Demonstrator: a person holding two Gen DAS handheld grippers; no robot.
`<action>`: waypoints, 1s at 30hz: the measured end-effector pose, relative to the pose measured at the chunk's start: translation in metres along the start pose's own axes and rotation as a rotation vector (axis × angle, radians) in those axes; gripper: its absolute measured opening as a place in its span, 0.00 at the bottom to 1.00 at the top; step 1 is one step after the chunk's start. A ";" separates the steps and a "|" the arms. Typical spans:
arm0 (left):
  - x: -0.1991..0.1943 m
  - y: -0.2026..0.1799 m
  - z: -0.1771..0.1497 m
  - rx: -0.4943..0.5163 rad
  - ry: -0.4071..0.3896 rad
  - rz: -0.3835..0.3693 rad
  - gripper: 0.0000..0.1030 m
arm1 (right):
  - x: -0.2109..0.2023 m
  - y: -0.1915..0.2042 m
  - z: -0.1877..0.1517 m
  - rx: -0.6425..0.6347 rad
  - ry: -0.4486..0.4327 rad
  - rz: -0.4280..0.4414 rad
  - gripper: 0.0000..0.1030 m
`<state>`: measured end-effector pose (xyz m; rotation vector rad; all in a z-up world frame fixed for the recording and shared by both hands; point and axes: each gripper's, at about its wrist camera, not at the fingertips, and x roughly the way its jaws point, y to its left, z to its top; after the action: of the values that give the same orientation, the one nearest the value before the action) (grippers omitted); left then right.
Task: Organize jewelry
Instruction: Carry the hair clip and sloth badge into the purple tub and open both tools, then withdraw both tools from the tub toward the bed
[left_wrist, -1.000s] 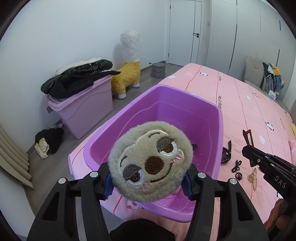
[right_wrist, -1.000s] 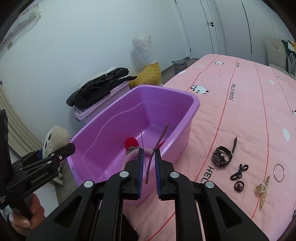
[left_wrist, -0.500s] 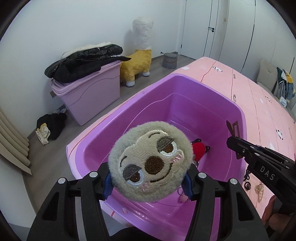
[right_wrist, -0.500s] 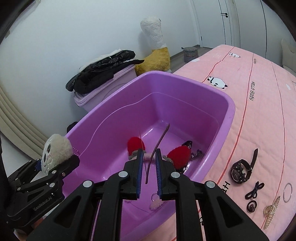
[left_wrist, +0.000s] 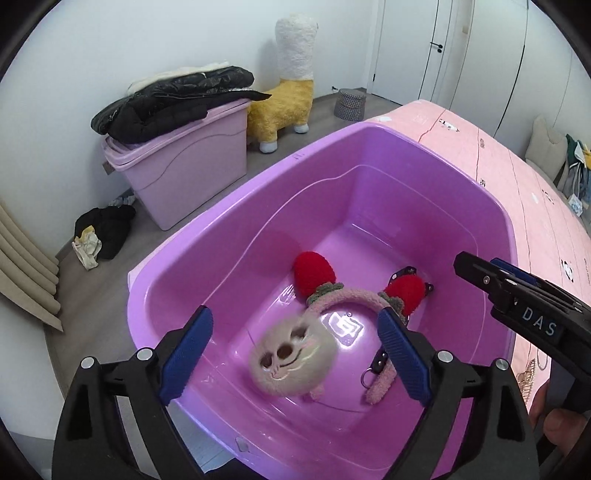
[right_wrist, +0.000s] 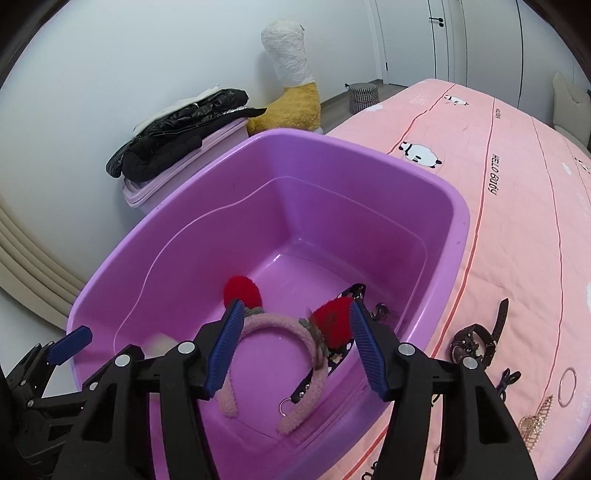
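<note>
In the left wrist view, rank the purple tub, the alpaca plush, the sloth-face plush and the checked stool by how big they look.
1. purple tub, fills most of the frame.
2. alpaca plush.
3. sloth-face plush, blurred; it is far nearer the camera than the alpaca, so their true order is unsure.
4. checked stool, small, and far off.

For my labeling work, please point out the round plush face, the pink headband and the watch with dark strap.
Round plush face (left_wrist: 291, 356), left wrist view, on its embroidered face.
Pink headband (right_wrist: 273, 320), right wrist view, top of its arch.
Watch (right_wrist: 471, 341), right wrist view, on its case.

Blurred plush face (left_wrist: 291, 360), maybe mid-fall, above pink headband (left_wrist: 349, 301) w/ red poms in purple tub (left_wrist: 424, 155).
</note>
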<state>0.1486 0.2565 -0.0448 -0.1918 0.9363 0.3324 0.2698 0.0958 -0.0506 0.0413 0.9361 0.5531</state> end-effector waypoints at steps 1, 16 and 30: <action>-0.001 0.001 0.000 -0.002 0.000 0.001 0.86 | -0.002 0.000 0.001 -0.004 -0.006 -0.010 0.55; -0.014 0.007 0.001 -0.015 -0.023 0.016 0.86 | -0.015 0.003 0.002 -0.015 -0.019 -0.009 0.55; -0.039 0.004 -0.010 -0.003 -0.046 0.026 0.86 | -0.041 -0.005 -0.025 0.024 -0.020 0.008 0.57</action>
<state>0.1181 0.2499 -0.0188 -0.1745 0.8935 0.3605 0.2335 0.0669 -0.0361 0.0721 0.9230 0.5477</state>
